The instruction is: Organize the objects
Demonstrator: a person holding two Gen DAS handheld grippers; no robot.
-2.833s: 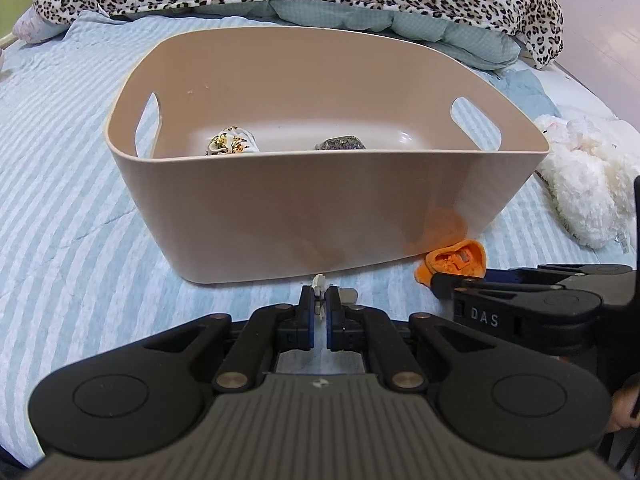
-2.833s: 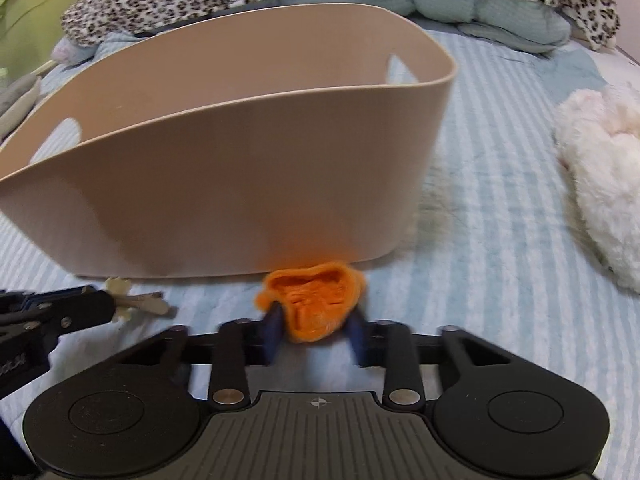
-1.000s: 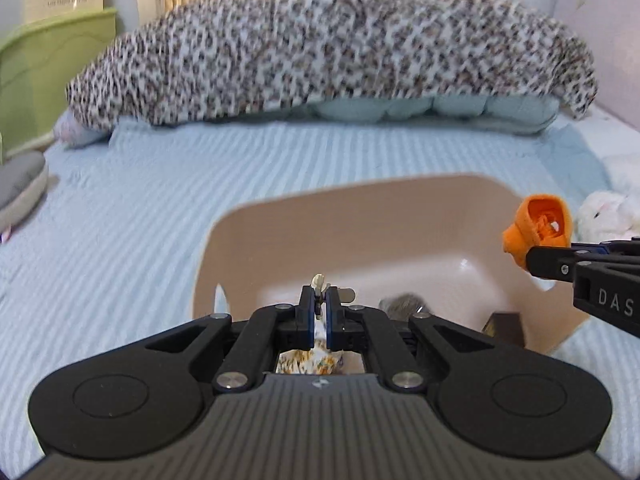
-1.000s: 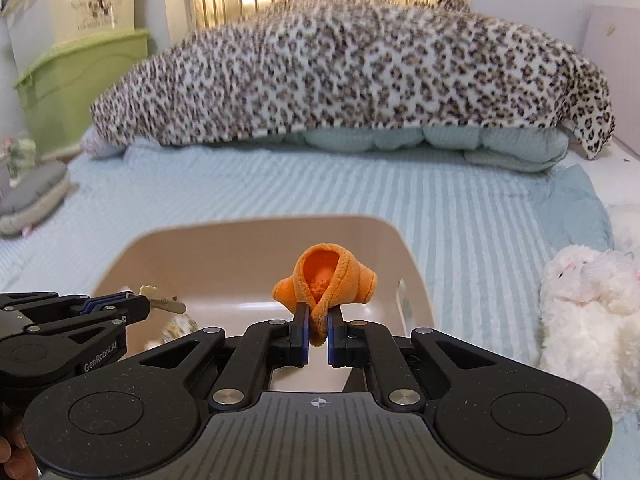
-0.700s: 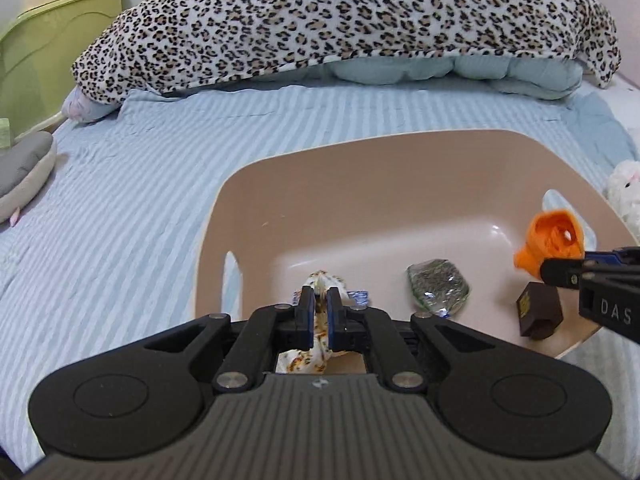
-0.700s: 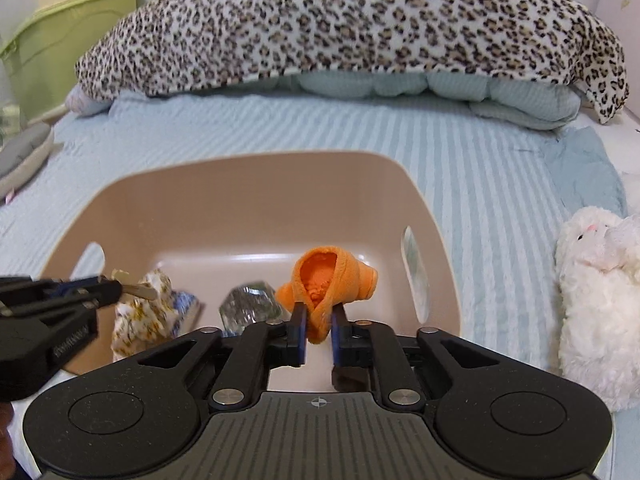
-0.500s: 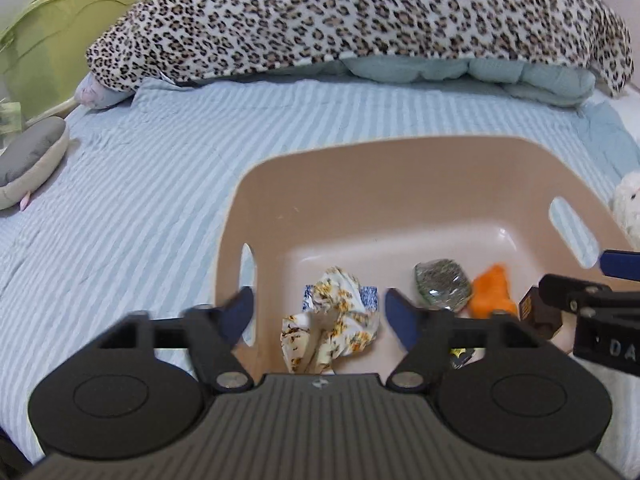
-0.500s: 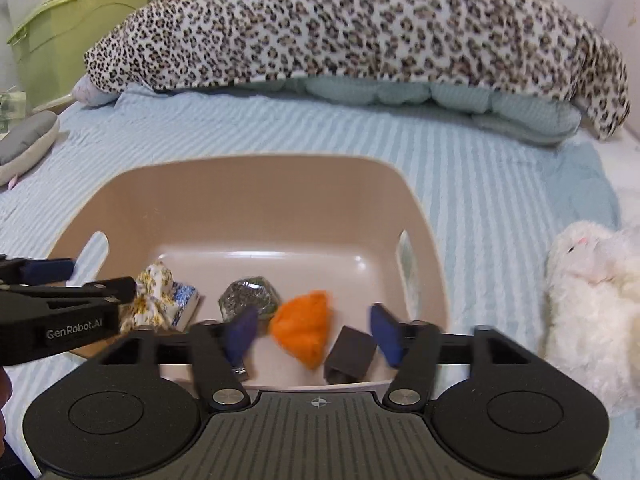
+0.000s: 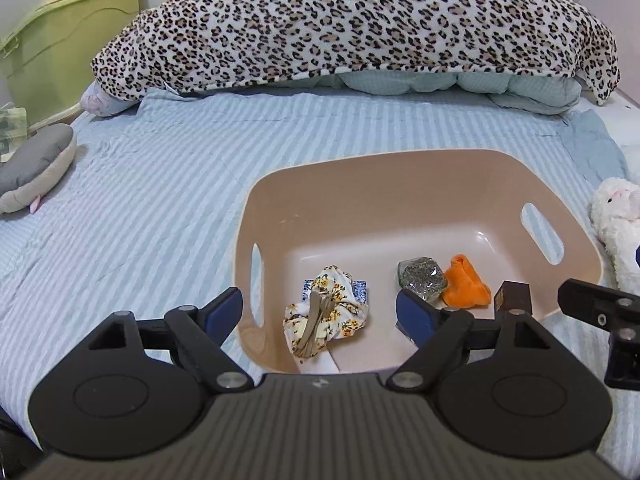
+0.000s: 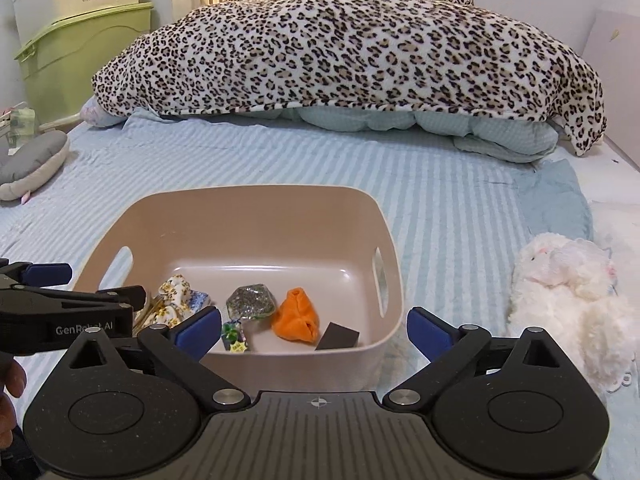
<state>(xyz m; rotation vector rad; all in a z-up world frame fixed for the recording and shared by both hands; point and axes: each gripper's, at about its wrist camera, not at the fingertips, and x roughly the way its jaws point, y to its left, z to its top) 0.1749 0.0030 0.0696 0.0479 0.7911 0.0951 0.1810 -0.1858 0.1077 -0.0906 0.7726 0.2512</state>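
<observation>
A beige plastic bin (image 9: 360,168) (image 10: 256,196) stands on the striped bed. Inside lie a floral cloth bundle (image 9: 340,312) (image 10: 176,292) with a beige hair clip (image 9: 314,324) on it, a glittery grey pouch (image 9: 422,276) (image 10: 252,300), an orange cloth toy (image 9: 466,288) (image 10: 296,316) and a dark small box (image 9: 514,296) (image 10: 338,336). My left gripper (image 9: 320,312) is open and empty above the bin's near left part. My right gripper (image 10: 316,330) is open and empty above the bin's near edge; it also shows in the left wrist view (image 9: 600,308).
A white plush toy (image 10: 568,296) (image 9: 616,216) lies right of the bin. A leopard-print blanket (image 9: 360,28) over pale quilts fills the far side. A grey plush (image 9: 36,168) lies at the far left, by green storage boxes (image 10: 80,52).
Both grippers rose from the bed to above the bin and opened. The hair clip dropped onto the floral bundle and the orange toy dropped beside the grey pouch.
</observation>
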